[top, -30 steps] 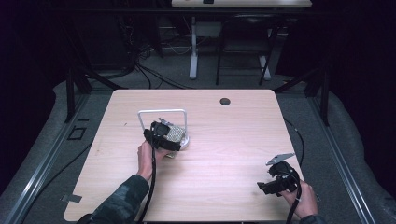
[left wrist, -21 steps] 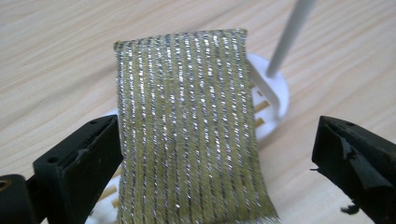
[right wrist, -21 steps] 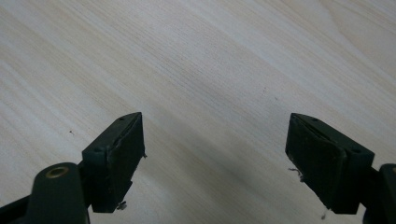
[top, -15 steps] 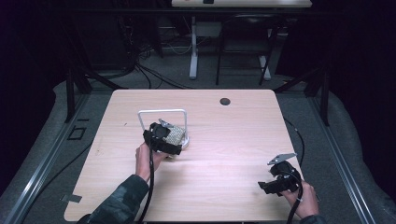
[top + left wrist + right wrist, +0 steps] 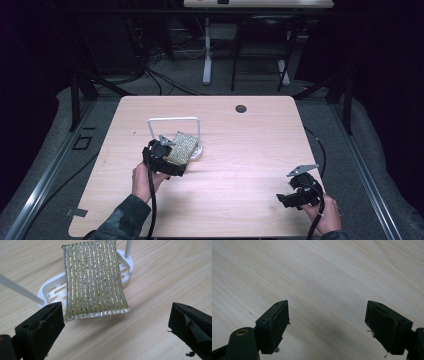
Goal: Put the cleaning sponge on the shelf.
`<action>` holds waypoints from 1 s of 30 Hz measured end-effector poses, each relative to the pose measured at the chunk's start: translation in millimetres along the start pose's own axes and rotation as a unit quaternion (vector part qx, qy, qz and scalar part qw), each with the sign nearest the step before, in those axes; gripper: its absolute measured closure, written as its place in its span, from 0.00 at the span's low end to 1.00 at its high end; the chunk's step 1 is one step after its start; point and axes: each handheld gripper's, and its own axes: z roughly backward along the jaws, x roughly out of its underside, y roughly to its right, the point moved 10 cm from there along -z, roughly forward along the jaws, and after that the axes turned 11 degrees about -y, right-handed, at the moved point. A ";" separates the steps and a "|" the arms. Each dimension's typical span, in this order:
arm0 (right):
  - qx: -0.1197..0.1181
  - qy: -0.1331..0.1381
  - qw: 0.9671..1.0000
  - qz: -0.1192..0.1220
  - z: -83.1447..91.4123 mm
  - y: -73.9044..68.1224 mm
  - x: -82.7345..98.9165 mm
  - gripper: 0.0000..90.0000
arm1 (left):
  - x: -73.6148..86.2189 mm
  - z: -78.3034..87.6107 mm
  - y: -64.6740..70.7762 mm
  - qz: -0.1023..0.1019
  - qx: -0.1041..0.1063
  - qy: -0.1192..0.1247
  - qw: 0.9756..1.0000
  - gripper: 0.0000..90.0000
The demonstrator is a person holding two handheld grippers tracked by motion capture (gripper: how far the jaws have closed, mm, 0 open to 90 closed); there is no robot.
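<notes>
I have my left gripper (image 5: 117, 322) hovering low over the pale wooden tabletop (image 5: 240, 150), its two black jaws spread wide with nothing between them. Just ahead of them, in the left gripper view, lies the rectangular scouring sponge with gold and silver metallic stripes (image 5: 93, 277). It rests tilted across the white slotted plastic holder tray (image 5: 53, 288): its far end lies over the tray, while its near edge juts out past the tray's rim toward me. Two thin white rods (image 5: 20, 288) rise from the tray, one at each side of the sponge. In the high view these join into a white wire arch (image 5: 174, 120) standing over the tray, left of the tabletop's middle, and my left gripper (image 5: 167, 157) sits at the sponge's (image 5: 181, 147) near side.

My right gripper (image 5: 286, 197) is well apart from all this, near the tabletop's front right corner. Its own view shows its jaws (image 5: 327, 322) wide open too, holding nothing, with bare wood grain beneath them
</notes>
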 end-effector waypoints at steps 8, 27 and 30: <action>0.004 0.001 1.000 -0.005 -0.2 1.9 0.3 0.21 | 32.0 12.0 -3.6 -0.014 0.003 -0.001 1.000 0.00; 0.002 -0.006 1.000 -0.009 -3.8 2.5 3.4 0.20 | 74.6 15.5 -30.0 0.010 0.012 -0.011 1.000 0.00; 0.007 -0.003 1.000 -0.008 -4.8 4.0 1.7 0.20 | 71.1 13.8 -27.1 -0.010 0.021 -0.006 1.000 0.00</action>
